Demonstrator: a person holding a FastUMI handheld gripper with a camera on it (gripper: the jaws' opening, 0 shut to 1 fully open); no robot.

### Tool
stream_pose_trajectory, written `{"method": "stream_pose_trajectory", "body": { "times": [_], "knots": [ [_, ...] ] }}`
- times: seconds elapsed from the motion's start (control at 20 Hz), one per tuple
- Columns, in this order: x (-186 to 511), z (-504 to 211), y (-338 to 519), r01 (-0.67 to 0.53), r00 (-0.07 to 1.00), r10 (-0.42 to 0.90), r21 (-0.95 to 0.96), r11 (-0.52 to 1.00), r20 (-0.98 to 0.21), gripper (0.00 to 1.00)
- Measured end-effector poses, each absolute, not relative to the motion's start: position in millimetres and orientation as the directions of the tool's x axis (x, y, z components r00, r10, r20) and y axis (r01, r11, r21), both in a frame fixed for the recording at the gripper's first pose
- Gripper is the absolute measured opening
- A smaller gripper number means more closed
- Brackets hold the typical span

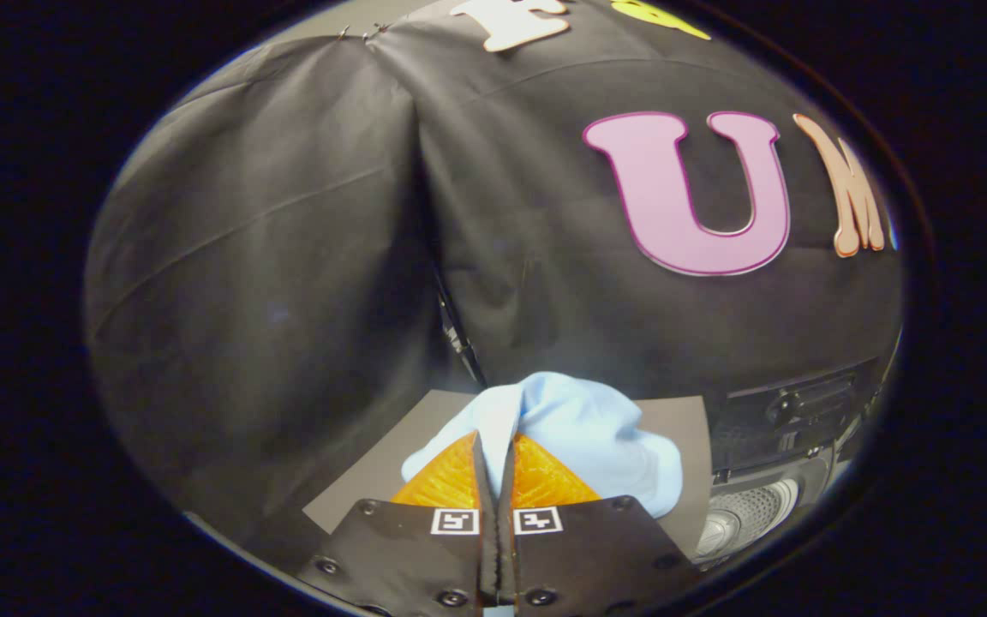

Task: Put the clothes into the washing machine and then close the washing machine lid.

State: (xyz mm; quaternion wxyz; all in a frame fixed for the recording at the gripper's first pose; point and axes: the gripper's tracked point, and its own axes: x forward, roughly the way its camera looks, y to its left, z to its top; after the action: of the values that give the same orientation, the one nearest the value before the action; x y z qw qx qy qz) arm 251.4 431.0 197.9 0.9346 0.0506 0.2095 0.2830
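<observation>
Gripper view. The gripper (496, 446) has both orange fingers (451, 480) pressed nearly together, with a fold of light-blue cloth (579, 428) pinched in the narrow gap between them. Fingers are clamped on the cloth; a thin pale strip of it runs down between the pads.

Key relation: the washing machine (750, 514) lies to the right of the fingers and lower, approx. level with the gripper body. Its round opening, w/ a pale perforated drum inside, faces up. A dark panel w/ ridges, prob. the raised lid or control section, stands just behind the opening. The cloth is not over the opening yet; it hangs over the dark surface (373, 463) that sits left of the machine. Judgement: next move needs travel to the right, then down, before release.

Cloth appearance: plain light blue, no print seen, soft and bunched. Most of the bulk spills ahead of the fingers and to their right side, w/ a smaller lobe on the left. No clear long axis; it reads as a rounded bundle. Expect it to sag and trail when carried, so an edge could catch the machine rim.

Task stage, judged: cloth held, not yet loaded; lid closing not started.
</observation>
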Motion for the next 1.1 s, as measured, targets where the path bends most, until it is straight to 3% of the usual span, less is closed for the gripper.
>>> {"method": "stream_pose_trajectory", "body": {
  "times": [0.3, 0.55, 0.8, 1.1],
  "knots": [
    [246, 262, 360, -0.428, 0.832, 0.473, 0.209, 0.88, -0.288, 0.01],
    [261, 276, 272, -0.325, 0.909, 0.356, 0.168, 0.931, -0.217, 0.0],
    [271, 288, 183, -0.148, 0.976, 0.157, 0.068, 0.987, -0.154, 0.0],
    [275, 277, 134, -0.066, 0.992, 0.062, -0.037, 0.997, -0.11, 0.01]
  ]
}}
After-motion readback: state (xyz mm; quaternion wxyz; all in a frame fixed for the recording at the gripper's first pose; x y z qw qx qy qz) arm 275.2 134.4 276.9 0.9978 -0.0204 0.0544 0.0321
